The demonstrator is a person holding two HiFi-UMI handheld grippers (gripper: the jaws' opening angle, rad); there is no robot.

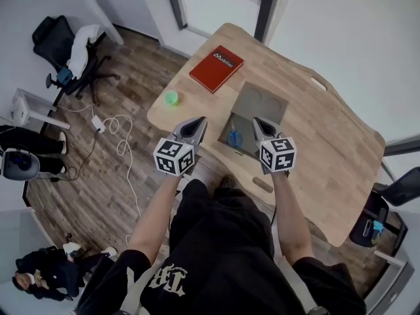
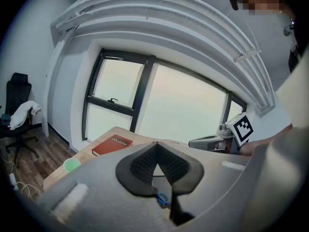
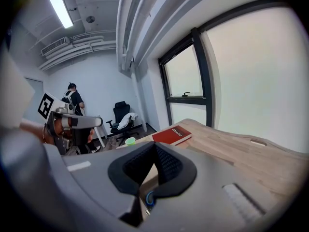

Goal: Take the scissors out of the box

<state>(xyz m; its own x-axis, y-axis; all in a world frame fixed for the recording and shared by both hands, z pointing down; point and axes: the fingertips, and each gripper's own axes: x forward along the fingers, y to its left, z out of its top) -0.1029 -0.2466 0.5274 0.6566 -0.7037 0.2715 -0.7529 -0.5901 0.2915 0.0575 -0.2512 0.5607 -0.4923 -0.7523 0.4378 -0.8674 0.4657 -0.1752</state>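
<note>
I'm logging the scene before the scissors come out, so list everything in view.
table: one, light wood, centre right
box: one, grey, open, near the table's front edge
scissors: one pair, blue handles, inside the box
book: one, red, on the table beyond the box
cup: one, green, table's left edge
office chairs: two, black; one far left, one far right
cable: one, white, on the floor left of the table
bystanders: two, dark clothes, left edge of the room
left gripper: one, grey, shut and empty, just left of the box
right gripper: one, grey, shut and empty, over the box's right side
</note>
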